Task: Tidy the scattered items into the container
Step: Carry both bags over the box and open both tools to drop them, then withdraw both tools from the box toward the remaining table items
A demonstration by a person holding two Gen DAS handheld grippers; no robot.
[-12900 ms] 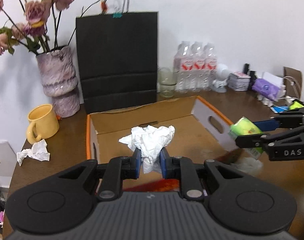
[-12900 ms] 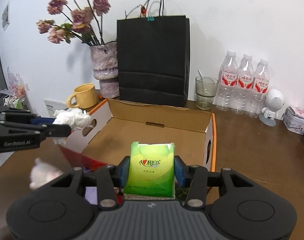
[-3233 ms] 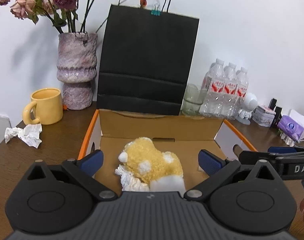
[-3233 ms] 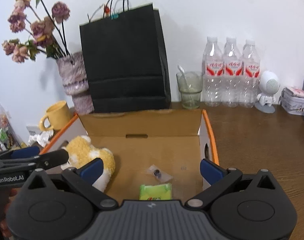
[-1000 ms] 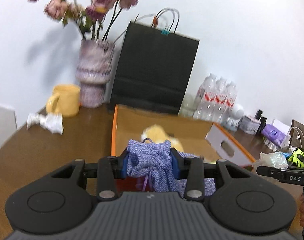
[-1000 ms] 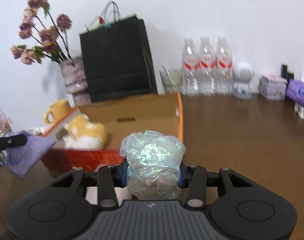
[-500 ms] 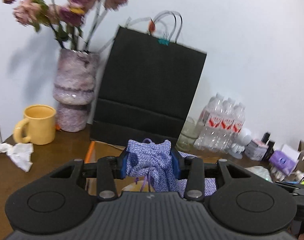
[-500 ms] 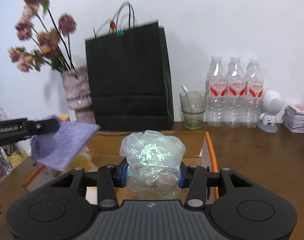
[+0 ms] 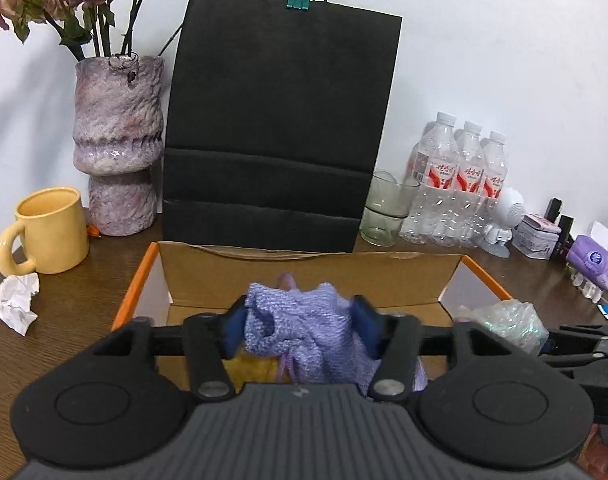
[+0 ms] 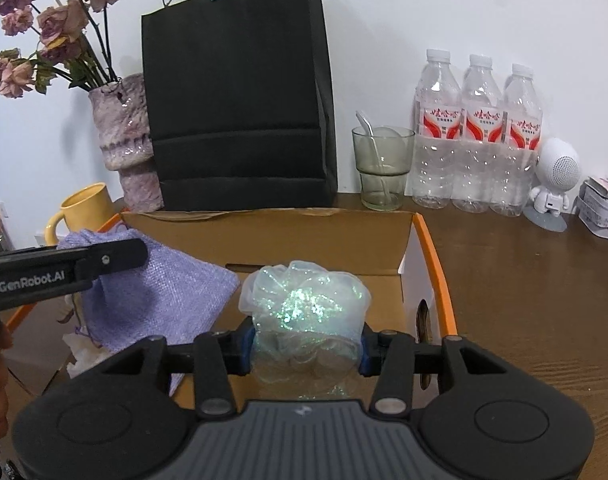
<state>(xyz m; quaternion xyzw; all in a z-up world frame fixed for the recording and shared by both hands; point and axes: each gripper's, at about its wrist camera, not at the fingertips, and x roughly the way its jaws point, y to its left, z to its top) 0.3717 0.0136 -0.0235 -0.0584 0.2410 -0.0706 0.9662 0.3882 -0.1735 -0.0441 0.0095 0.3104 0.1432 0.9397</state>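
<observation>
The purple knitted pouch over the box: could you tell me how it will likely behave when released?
The purple knitted pouch sags and bunches between the opening left tool, so it is probably floppy and light. It should drop limply into the cardboard box, not roll or bounce. Its dangling drawstring might snag.

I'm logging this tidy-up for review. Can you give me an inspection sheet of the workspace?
Surface: brown wooden table.
Job's things: cardboard box open; purple knit pouch and iridescent bag above it; crumpled tissue outside.
Clutter: yellow mug, vase, black paper bag, glass, water bottles.
Grippers: left gripper opening, pouch between; right gripper opening, bag between.
Cables: nothing seen.
Surroundings: white wall.
</observation>
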